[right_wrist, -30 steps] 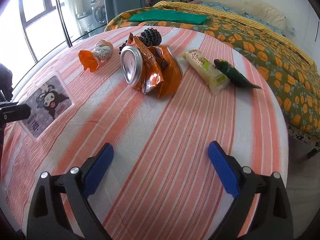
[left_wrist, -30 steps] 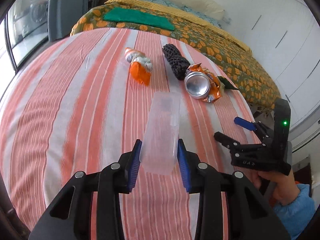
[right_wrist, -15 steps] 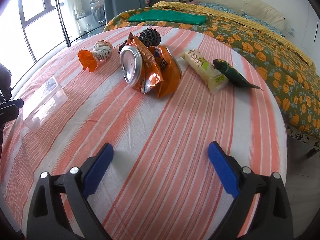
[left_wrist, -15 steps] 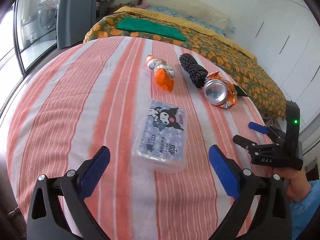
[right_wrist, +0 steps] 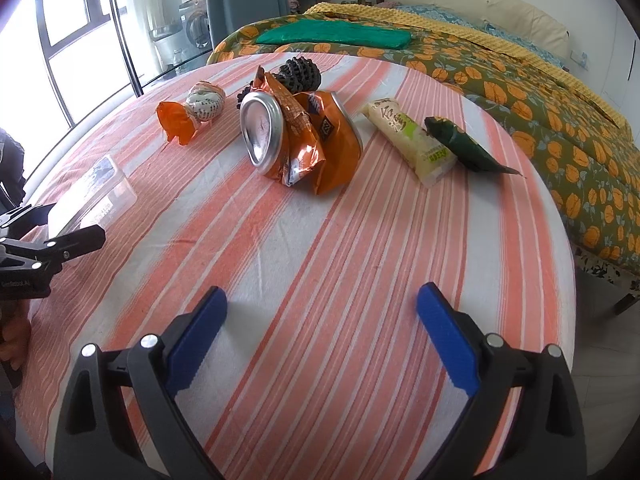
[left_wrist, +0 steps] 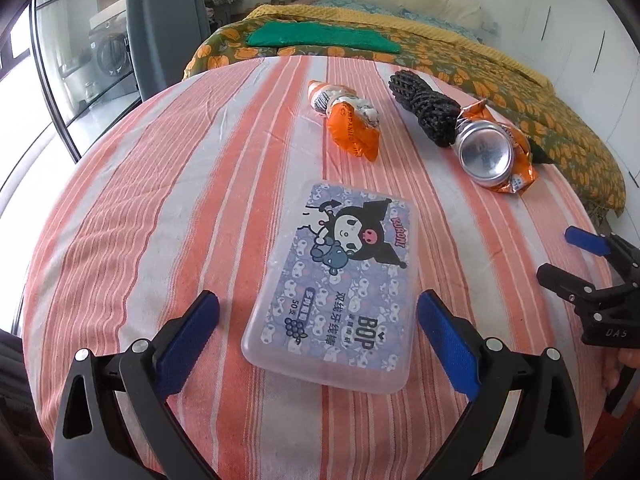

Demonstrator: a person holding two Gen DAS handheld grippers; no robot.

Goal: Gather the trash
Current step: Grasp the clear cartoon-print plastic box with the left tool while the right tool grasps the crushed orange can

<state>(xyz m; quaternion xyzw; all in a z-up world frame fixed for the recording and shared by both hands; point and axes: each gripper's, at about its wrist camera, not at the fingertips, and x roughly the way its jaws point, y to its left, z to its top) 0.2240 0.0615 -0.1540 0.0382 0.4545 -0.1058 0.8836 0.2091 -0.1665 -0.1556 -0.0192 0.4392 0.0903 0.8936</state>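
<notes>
Both hand-held grippers released: left [left_wrist: 318,326], right [right_wrist: 322,326]. I risk the flat plastic box [left_wrist: 340,284] slipping when regrasped.

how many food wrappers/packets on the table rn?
4. Small orange wrapper far left; crumpled orange bag around the can; white-green packet right of it; dark green wrapper beside that. Others may be hidden.

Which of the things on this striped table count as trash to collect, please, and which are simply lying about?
Trash:
- crushed can
- orange chip bag
- white snack wrapper
- dark green wrapper
- orange twisted wrapper

Lying about, probably:
- clear floss-pick box
- black rope bundle
</notes>
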